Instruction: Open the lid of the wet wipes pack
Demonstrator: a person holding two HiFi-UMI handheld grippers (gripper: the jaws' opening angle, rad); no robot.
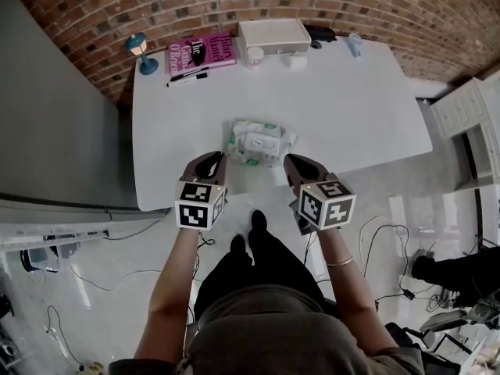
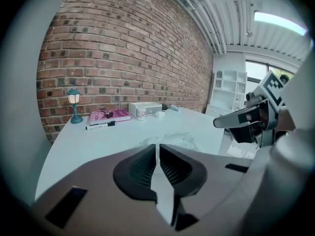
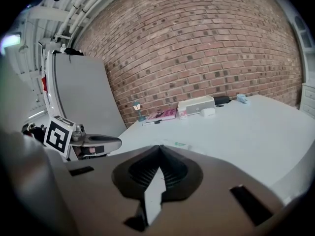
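Wet wipes pack (image 1: 258,141) beyond left hand-held gripper (image 1: 216,158) and right hand-held gripper (image 1: 291,161), both closed

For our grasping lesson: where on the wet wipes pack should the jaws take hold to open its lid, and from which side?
Take the white lid on top of the wet wipes pack by its free edge, probably from above at a low angle: the pack lies flat on the table, so only the lid stands proud. Which edge lifts is too small to tell.
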